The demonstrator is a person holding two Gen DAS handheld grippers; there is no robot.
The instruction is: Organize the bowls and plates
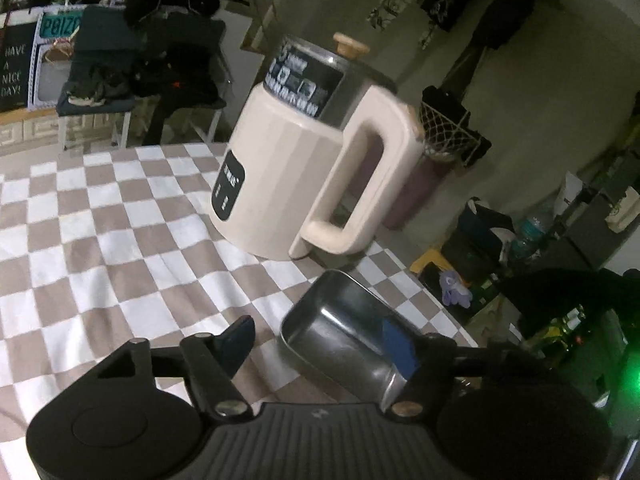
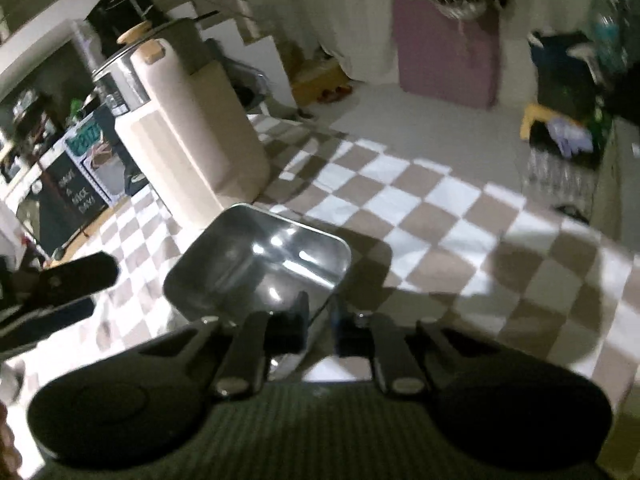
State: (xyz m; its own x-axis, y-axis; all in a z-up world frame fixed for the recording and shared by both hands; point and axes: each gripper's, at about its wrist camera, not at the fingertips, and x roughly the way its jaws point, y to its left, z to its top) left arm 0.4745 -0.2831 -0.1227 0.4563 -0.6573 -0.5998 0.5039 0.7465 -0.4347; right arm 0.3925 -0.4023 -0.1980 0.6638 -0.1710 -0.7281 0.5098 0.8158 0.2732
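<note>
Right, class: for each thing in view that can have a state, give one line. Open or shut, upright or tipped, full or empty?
steel tray: right way up, empty, on the checked cloth.
cream kettle: upright, lid on.
right claw: shut on the tray's near rim.
left claw: open, at the tray's side, not gripping it.

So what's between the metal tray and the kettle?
Nothing: only bare checkered cloth between the tray and kettle, clearest in the left wrist view.
</note>
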